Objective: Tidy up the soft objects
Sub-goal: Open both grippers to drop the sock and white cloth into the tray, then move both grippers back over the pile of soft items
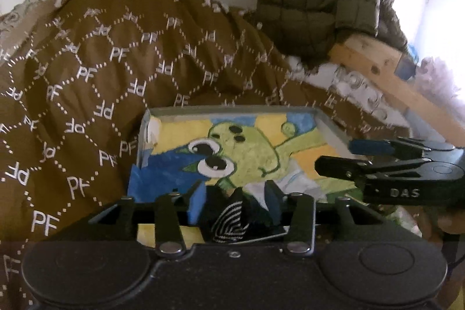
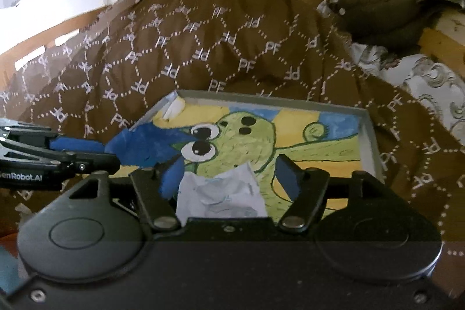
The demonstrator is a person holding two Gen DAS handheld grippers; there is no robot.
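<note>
Our left gripper (image 1: 237, 193) pinched a black-and-white striped cloth (image 1: 229, 222), our right gripper (image 2: 229, 173) a crumpled white cloth (image 2: 221, 193), over the shallow grey painted-bottom tray (image 1: 331, 127).

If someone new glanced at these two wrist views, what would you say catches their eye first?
First, the shallow box in the middle, its floor painted with a green big-eyed cartoon creature, resting on the brown PF-patterned blanket that fills the background. Next, what the grippers hold above it: the left gripper pinches a black-and-white striped cloth, and the right gripper clamps a crumpled white piece.
</note>
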